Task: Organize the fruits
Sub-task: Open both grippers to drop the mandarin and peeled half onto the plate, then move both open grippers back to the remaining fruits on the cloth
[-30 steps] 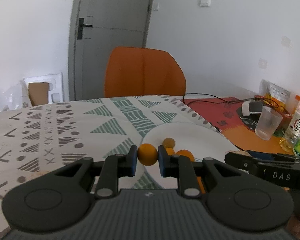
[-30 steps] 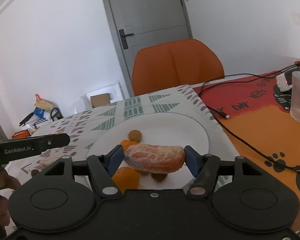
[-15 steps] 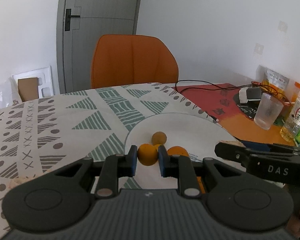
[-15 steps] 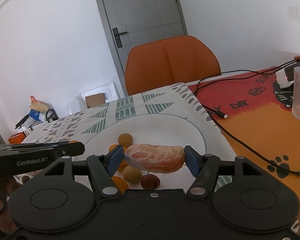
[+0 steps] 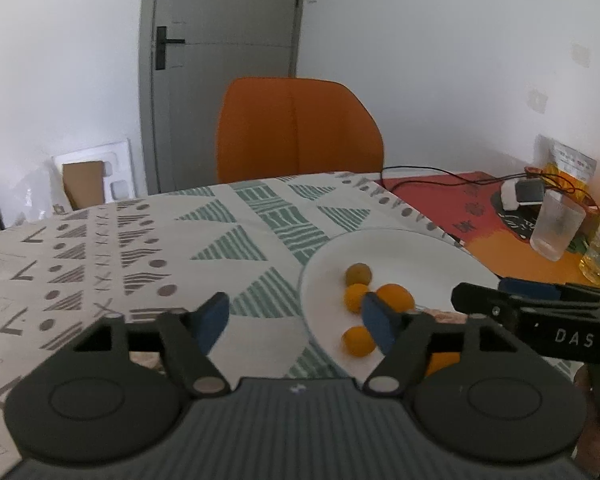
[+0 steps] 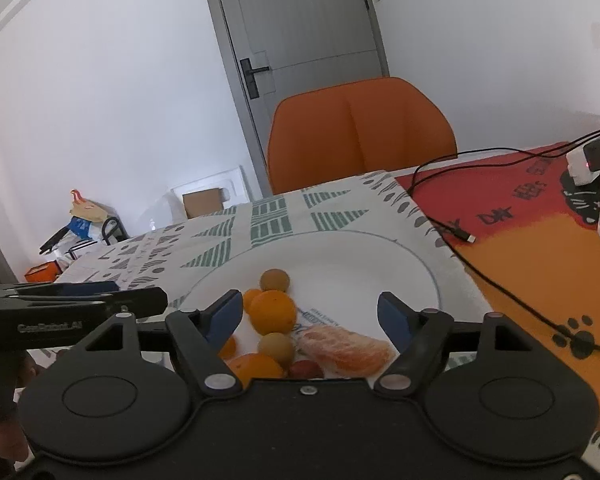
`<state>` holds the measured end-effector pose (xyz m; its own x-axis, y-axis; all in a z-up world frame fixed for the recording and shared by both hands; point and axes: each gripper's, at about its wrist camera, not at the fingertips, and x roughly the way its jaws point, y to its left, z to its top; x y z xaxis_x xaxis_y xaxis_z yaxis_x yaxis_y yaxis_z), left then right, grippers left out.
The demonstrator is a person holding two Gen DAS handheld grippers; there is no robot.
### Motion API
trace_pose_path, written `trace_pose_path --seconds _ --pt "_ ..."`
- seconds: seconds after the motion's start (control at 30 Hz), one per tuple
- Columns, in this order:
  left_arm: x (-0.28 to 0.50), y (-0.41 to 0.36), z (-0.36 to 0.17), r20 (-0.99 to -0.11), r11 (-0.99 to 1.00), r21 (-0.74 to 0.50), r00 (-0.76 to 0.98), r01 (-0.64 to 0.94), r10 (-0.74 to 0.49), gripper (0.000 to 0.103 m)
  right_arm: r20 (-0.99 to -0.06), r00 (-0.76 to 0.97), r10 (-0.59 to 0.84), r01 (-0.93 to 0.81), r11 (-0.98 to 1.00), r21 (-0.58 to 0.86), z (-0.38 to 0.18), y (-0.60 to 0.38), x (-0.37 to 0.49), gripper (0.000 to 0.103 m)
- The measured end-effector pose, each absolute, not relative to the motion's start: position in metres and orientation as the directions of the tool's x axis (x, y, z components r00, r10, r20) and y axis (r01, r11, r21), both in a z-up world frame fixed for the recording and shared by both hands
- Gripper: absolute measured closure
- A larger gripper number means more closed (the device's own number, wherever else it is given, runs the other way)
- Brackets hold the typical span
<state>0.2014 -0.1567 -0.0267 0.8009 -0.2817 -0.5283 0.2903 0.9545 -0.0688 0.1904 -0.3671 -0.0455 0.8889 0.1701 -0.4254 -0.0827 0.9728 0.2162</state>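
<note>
Left gripper point(image 5: 294, 318) and right gripper point(image 6: 310, 316), jaws opening and empty, hover over the white plate point(image 6: 380, 264); kumquats point(image 5: 358, 341) and peeled orange segment point(image 6: 344, 349) lie released there, gathered together.

orange chair point(image 5: 298, 130) behind table; glass point(image 5: 555, 225), grey door point(image 6: 300, 20).

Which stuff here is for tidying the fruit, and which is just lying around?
For the job:
round white plate
small orange fruits
peeled orange segment

Just lying about:
clear ribbed glass
black cable
orange chair
</note>
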Motion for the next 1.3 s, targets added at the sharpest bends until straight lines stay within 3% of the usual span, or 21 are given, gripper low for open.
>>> trace_pose_path --seconds 0.23,0.63,1.3 --pt "0.193 -0.131 -0.020 -0.525 0.975 -0.061 0.824 0.213 -0.213 0.021 -0.418 0.888 0.194 -0.123 0.974 0.192 -0.044 -0.347 0.184 0.013" --pt "0.167 -0.090 -0.012 -0.502 0.988 -0.070 0.851 0.140 -0.156 0.010 -0.406 0.882 0.240 -0.181 0.967 0.180 -0.038 -0.316 0.173 0.001" --pt "0.128 -0.026 -0.003 -0.469 0.994 -0.105 0.881 0.020 -0.067 0.007 -0.422 0.853 0.307 -0.267 0.952 0.152 -0.030 -0.265 0.157 0.000"
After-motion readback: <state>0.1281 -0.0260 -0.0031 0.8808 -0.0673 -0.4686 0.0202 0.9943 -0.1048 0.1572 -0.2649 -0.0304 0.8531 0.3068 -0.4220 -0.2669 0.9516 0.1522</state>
